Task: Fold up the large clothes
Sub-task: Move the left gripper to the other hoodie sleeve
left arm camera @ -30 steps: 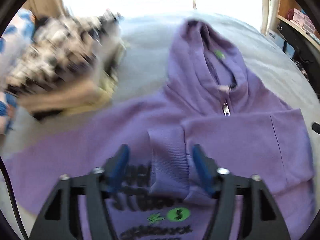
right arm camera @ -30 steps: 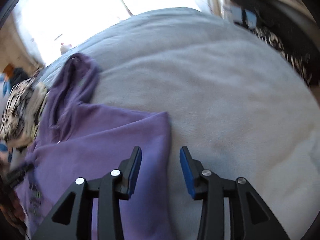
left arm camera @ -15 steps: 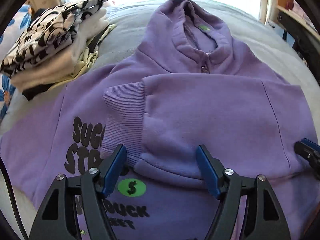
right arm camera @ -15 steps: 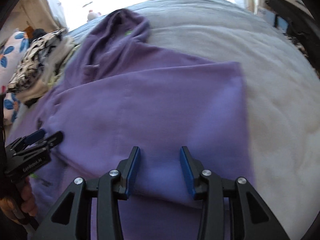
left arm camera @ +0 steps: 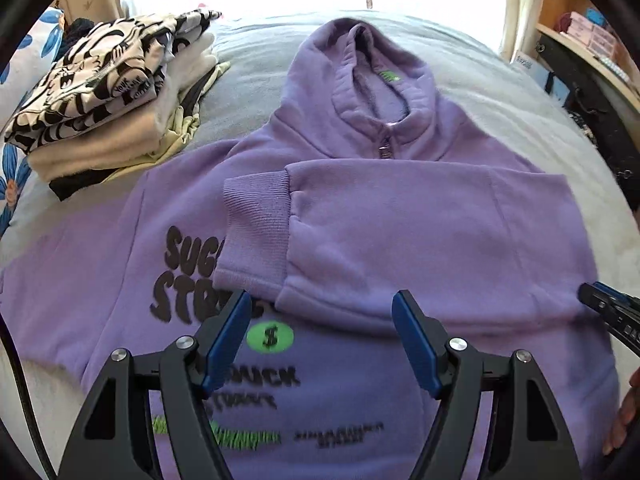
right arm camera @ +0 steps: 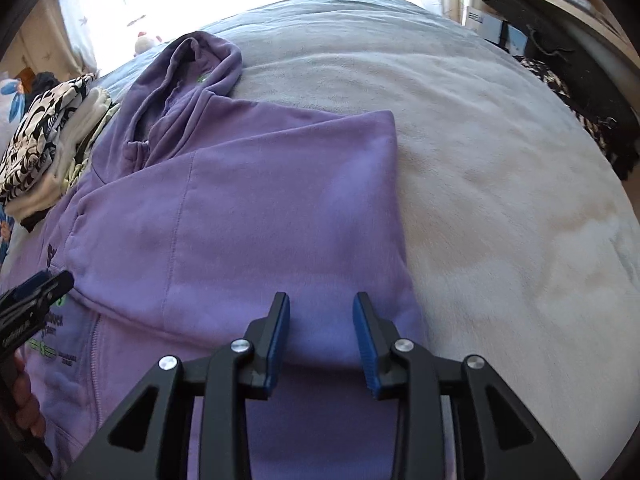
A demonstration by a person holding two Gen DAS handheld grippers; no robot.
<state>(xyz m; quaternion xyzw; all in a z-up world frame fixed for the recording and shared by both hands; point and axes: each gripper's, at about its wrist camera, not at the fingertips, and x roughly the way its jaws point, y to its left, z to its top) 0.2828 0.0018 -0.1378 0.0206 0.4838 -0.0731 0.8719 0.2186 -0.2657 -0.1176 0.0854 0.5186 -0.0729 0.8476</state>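
A grey blanket-covered bed (right arm camera: 500, 184) fills the view, with a bright window behind it and shelves off to the right. On it lies the purple hoodie (left arm camera: 360, 220), front up and hood pointing away from me, with black and green print on the chest. One sleeve is folded across the chest, its ribbed cuff (left arm camera: 256, 232) resting over the black lettering. The opposite sleeve lies unfolded, spread out to the side.

My left gripper (left arm camera: 322, 340) hangs over the chest print, jaws wide apart, nothing between them. My right gripper (right arm camera: 322, 336) is over the folded sleeve near the hoodie's right edge — its jaws are closing, but the pads do not yet seem to press on the cloth.

Beyond the hoodie's shoulder sits a stack of folded clothes (left arm camera: 112, 108), close to the unfolded sleeve.

What could go wrong, as I judge it: my closing right jaws may pinch only the top layer, so the folded sleeve would lift away and come undone. A grab at thick fleece could also bunch it — leaving a crooked fold. Swinging the free sleeve might nudge the stack.
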